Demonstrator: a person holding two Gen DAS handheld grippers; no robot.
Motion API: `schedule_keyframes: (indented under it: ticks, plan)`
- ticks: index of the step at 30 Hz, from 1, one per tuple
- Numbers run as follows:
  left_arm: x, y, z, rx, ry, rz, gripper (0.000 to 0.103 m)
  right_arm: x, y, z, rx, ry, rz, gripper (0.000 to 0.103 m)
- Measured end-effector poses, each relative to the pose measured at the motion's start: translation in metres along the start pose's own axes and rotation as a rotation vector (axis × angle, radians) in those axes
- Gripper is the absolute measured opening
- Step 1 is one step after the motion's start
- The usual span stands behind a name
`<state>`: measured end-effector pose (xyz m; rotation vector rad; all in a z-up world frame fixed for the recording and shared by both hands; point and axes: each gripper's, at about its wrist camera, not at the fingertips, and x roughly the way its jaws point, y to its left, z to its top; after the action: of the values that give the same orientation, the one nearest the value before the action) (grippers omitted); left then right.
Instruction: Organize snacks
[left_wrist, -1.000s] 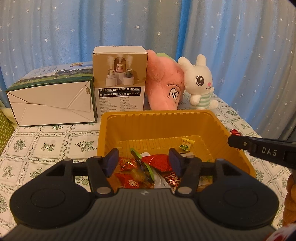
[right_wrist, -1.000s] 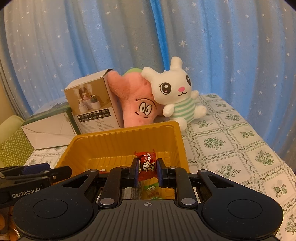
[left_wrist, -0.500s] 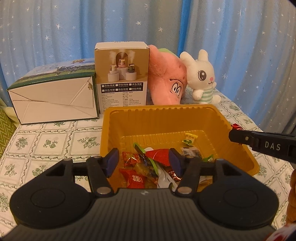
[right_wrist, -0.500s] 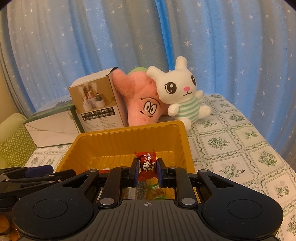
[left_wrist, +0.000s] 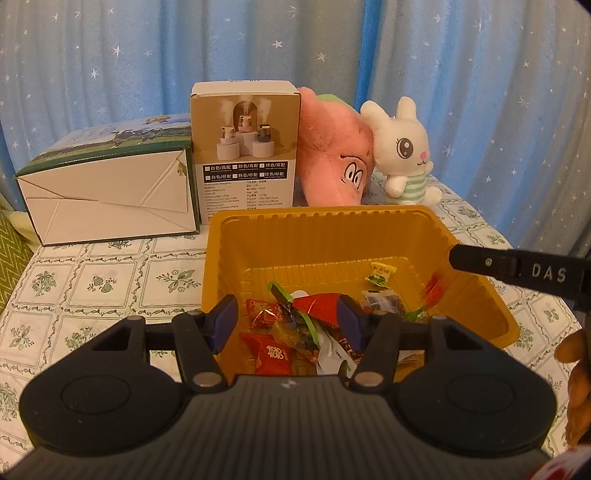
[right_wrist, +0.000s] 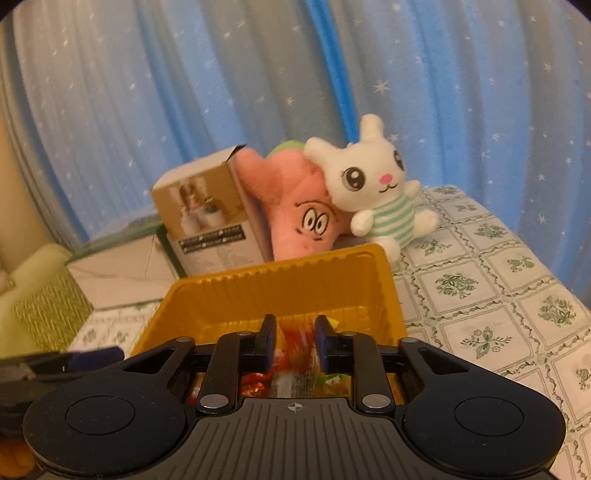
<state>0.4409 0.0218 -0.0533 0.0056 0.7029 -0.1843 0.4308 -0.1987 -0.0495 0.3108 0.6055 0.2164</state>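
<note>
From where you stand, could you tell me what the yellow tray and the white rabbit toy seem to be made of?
The yellow tray looks like thin moulded plastic, semi-glossy: its walls are ribbed and its rim catches the light. The white rabbit toy looks like soft plush fabric, matte and fuzzy at the edges, with a striped knit-like shirt.

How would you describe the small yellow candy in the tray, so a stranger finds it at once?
Find the orange tray in front of the plush toys. Most snacks lie heaped at its near end; the small yellow candy lies apart, nearer the far right wall. It is the only yellow wrapper with green print, while its neighbours are mostly red.
</note>
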Motion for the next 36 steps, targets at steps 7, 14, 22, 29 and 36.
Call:
schedule_keyframes:
  ticks: [7,14,22,29,36]
  plan:
    - [0.0,0.0,0.0,-0.003,-0.002,0.002,0.055,0.0,-0.012,0.004,0.055,0.008,-0.027,0.057]
    - [-0.003,-0.001,0.0,0.001,-0.009,0.004,0.055,0.0,-0.006,0.001,0.014,0.022,-0.046,0.057]
    - [-0.019,-0.002,-0.005,0.005,-0.055,0.019,0.055,-0.012,0.0,-0.007,-0.079,0.0,-0.101,0.057]
    - [-0.042,-0.009,-0.014,0.015,-0.116,0.021,0.055,-0.032,0.008,-0.018,-0.142,-0.037,-0.114,0.057]
    - [-0.066,-0.02,-0.031,0.029,-0.128,0.015,0.055,-0.055,0.011,-0.037,-0.185,-0.028,-0.119,0.057]
